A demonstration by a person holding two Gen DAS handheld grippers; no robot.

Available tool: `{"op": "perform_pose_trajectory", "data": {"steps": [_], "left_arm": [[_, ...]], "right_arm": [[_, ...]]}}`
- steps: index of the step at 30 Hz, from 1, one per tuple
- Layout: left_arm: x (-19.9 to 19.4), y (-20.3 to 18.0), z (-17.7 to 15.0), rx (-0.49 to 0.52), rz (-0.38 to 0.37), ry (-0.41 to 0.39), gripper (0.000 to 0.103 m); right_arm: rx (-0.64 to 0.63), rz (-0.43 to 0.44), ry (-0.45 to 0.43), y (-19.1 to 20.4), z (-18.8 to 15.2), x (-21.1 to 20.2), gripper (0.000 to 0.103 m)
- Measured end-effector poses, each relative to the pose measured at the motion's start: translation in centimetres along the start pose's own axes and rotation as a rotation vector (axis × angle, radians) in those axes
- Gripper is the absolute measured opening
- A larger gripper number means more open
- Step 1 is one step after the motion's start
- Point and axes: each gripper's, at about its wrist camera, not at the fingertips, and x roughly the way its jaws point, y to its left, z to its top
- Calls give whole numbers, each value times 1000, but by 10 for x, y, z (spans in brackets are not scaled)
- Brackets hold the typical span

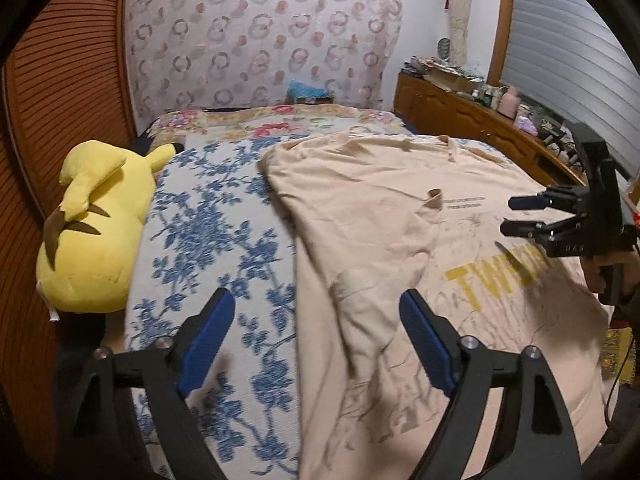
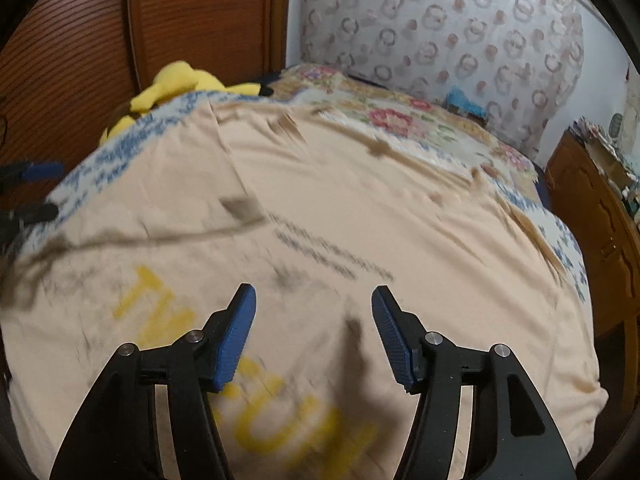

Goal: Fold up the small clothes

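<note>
Peach-beige T-shirt [image 1: 360, 208] across the bed, big mustard-yellow block letters [image 1: 492, 280] on it, a small dark line of print above them, faint grey sketchy marks around. Under it a white bedspread [image 1: 224, 240] with blue floral sprays; further back a cream blanket [image 1: 280, 118] with pink and red roses. Bright yellow plush toy [image 1: 92, 232], brown stripes, black ear tip. Left claw [image 1: 316, 340] and right claw [image 2: 314, 336]: black frames, blue ribbed pads. Curtain [image 1: 260, 32] white with pinkish-brown rings. Reddish-brown slatted wooden door [image 1: 68, 80].

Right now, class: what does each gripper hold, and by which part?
Nothing: the left gripper and right gripper are both open above the beige T-shirt.
</note>
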Motion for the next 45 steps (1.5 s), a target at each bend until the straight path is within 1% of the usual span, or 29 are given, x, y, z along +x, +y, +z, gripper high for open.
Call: {"op": "perform_pose_trajectory", "data": {"steps": [1,3,4,6,7,9,13,18,20,22,24,26,31,35,40,45], "left_arm": [[1,-2,1,1,-9,3,65],[5,-6,2,2,-27,14,58],[8,-8,2,3,-39,19,48],[13,-12,2,4,-55,36,36],[16,-13,2,6,-59,42,33],[21,-17,2,11,-59,60,32],[27,-21,2,17,-58,72,31],[34,-21,6,19,-38,88,31],[35,-22,6,21,-37,91,25],[35,-24,4,32,-37,85,12],[32,-28,3,48,-41,70,8],[26,-32,4,65,-39,46,7],[15,-47,5,106,-54,25,6],[10,-58,2,129,-75,28,6],[3,-69,-12,125,-111,38,6],[-3,-76,-26,131,-120,47,6]], "right_arm": [[2,0,5,-3,-3,-1,62],[7,-4,17,-9,-12,-1,62],[10,-7,22,-12,-15,-1,62],[24,-1,31,-18,-21,1,62],[36,9,25,-21,-23,0,62],[61,25,19,-26,-26,0,62],[73,17,-17,-25,-31,-1,64],[74,6,-17,-26,-30,-2,67],[77,5,-17,-27,-31,-1,68],[77,2,-17,-26,-31,-1,69],[77,-1,-17,-25,-30,-1,69],[78,-1,-17,-25,-30,-1,70],[80,-2,-16,-25,-30,0,71],[79,-2,-16,-25,-30,0,72],[79,-3,-16,-25,-30,0,72],[80,-2,-16,-25,-29,0,73]]}}
